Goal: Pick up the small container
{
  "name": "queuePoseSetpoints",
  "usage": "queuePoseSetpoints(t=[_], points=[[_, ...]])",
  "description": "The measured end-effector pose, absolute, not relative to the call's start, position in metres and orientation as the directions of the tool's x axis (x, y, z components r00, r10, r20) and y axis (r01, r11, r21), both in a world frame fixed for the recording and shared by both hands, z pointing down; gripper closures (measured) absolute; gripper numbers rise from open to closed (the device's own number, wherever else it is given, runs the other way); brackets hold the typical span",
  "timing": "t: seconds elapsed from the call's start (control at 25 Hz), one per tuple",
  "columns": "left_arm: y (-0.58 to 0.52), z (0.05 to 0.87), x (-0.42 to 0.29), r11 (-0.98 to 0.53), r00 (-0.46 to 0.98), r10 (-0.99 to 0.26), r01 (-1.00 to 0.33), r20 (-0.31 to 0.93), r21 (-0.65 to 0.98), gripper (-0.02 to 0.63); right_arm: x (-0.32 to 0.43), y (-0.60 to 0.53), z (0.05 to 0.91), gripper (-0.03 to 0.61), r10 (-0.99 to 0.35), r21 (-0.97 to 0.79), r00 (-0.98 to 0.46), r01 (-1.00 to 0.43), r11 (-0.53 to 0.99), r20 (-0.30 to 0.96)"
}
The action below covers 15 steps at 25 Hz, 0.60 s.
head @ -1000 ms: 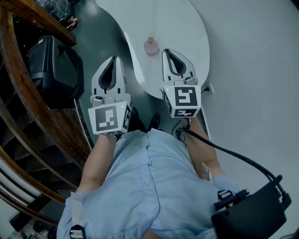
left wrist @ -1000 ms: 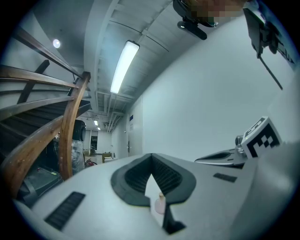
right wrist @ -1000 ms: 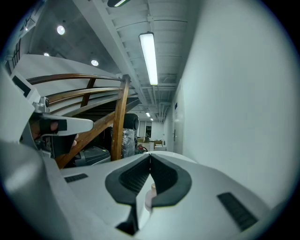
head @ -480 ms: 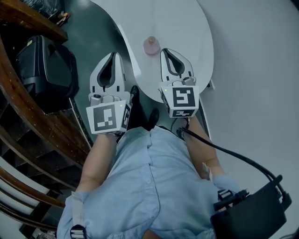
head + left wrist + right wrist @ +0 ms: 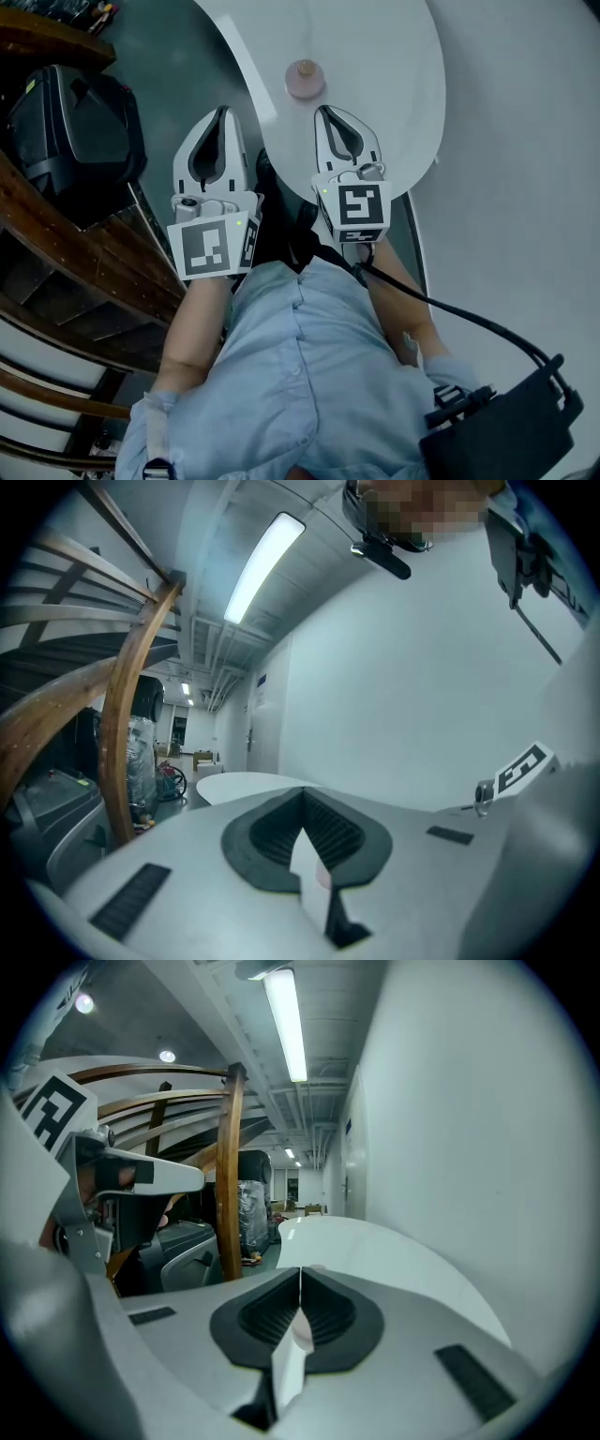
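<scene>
The small container [image 5: 305, 78] is a pale pink pot with a round lid, standing on the white curved table [image 5: 384, 56] near its left edge. My right gripper [image 5: 324, 111] is over the table just short of the pot and slightly right of it, jaws shut and empty. My left gripper [image 5: 222, 112] hangs over the dark floor, left of the table edge, jaws together with nothing in them. In the right gripper view the shut jaws [image 5: 300, 1274] point along the tabletop [image 5: 375, 1241]. In the left gripper view the closed tips [image 5: 302, 799] face the table [image 5: 244, 782].
A black case [image 5: 70, 122] sits on the floor at the left beside a curved wooden stair rail [image 5: 56, 253]. A black cable [image 5: 450, 309] runs from the right gripper to a black box [image 5: 506, 436] at the person's hip. A white wall lies to the right.
The person has stepped closer to the table. Both grippers moved forward with them; the right one now sits more directly below the pot. The black case has slid left in view.
</scene>
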<state>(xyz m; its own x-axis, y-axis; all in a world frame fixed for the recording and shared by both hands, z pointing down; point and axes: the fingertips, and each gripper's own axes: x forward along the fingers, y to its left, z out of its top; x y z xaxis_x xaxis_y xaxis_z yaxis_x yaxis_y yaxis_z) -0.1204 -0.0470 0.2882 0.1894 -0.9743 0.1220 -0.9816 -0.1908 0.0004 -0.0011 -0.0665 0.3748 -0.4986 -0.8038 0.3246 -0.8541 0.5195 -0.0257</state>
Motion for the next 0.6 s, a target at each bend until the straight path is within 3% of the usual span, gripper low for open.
queuePoseSetpoints(t=[0.24, 0.28, 0.36, 0.4, 0.6], points=[[-0.036, 0.287, -0.115, -0.213, 0.213, -0.965, -0.977, 0.153, 0.022, 0.614, 0.01, -0.058, 0.367, 0.577, -0.814, -0.014, -0.472, -0.868, 0.497, 0.339], [-0.035, 0.287, -0.114, -0.215, 0.216, -0.964, -0.976, 0.156, 0.023, 0.614, 0.01, -0.056, 0.367, 0.554, -0.809, -0.026, -0.477, -0.866, 0.499, 0.342], [-0.033, 0.286, -0.115, -0.217, 0.218, -0.962, -0.976, 0.164, 0.022, 0.614, 0.007, -0.053, 0.369, 0.328, -0.795, -0.058, -0.497, -0.858, 0.51, 0.348], [-0.032, 0.286, -0.116, -0.218, 0.218, -0.961, -0.976, 0.167, 0.021, 0.614, 0.005, -0.051, 0.369, 0.296, -0.791, -0.066, -0.503, -0.855, 0.515, 0.347], [-0.028, 0.284, -0.118, -0.219, 0.219, -0.958, -0.976, 0.184, 0.023, 0.615, 0.005, -0.046, 0.364, 0.287, -0.806, -0.031, -0.484, -0.863, 0.505, 0.341]])
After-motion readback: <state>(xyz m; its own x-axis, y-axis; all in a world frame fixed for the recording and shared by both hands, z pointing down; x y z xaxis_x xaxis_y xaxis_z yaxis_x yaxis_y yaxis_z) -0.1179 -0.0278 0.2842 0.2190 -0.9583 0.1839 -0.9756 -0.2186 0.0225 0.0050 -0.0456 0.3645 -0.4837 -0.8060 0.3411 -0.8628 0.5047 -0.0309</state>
